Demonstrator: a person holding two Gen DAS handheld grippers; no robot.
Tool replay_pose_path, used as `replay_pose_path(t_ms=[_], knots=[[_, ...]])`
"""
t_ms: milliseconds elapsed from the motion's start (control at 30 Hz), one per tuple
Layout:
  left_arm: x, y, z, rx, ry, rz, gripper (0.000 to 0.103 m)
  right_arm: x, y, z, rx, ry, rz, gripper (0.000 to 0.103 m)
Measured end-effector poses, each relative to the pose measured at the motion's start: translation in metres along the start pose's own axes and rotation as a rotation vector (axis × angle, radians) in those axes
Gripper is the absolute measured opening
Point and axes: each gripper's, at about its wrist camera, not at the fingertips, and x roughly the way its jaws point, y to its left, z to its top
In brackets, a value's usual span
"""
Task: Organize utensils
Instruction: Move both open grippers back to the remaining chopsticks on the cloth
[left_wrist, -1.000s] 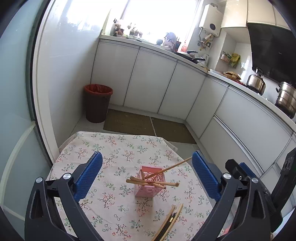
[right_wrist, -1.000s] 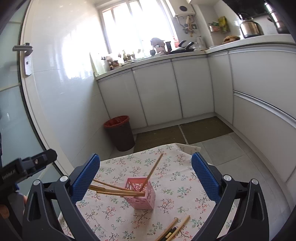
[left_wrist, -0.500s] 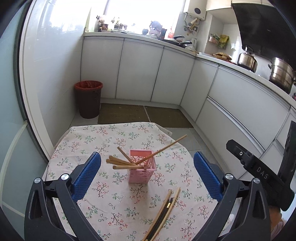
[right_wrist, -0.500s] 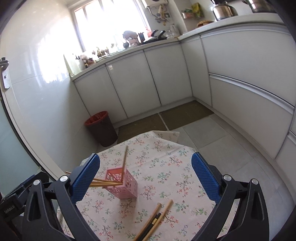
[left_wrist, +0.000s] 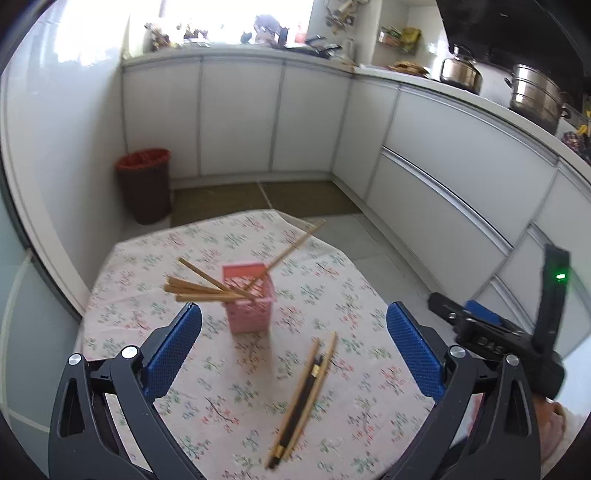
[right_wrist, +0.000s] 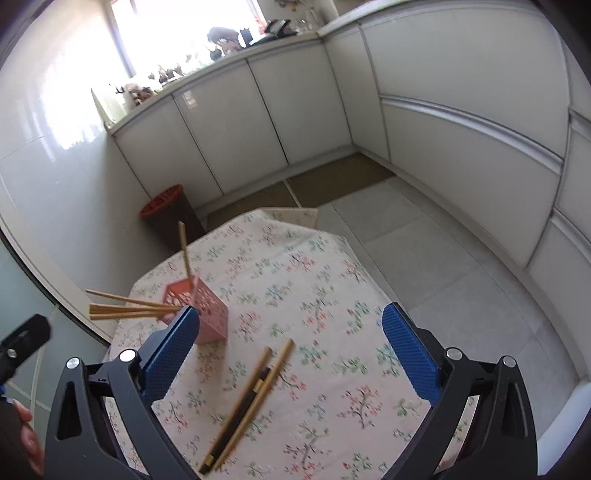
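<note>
My right gripper body carries white letters, probably "DAS", blurred in the left wrist view. Nothing else I can read.

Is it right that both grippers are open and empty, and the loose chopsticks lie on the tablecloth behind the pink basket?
Not quite. The loose chopsticks lie on the tablecloth in front of the pink basket, nearer the cameras; the left wrist view shows it. Both the left gripper and right gripper are open and empty.
</note>
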Motion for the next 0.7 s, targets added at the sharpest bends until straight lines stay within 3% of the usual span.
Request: replay_pose_path(t_ms=[100, 267, 400, 700], knots=[[0.01, -0.005, -0.008, 0.008, 0.076, -0.039, 0.096, 0.009, -0.017, -0.005, 0.043, 0.071, -0.001, 0.096], [0.046, -0.031, -0.03, 0.094, 0.177, 0.014, 0.096, 0.015, -0.045, -0.005, 0.121, 0.104, -0.028, 0.096], [0.076, -0.05, -0.048, 0.166, 0.257, 0.004, 0.096, 0.021, -0.066, -0.005, 0.202, 0.143, -0.034, 0.096], [0.169, -0.046, -0.063, 0.123, 0.465, 0.038, 0.096, 0.027, -0.088, -0.004, 0.275, 0.157, -0.058, 0.096]])
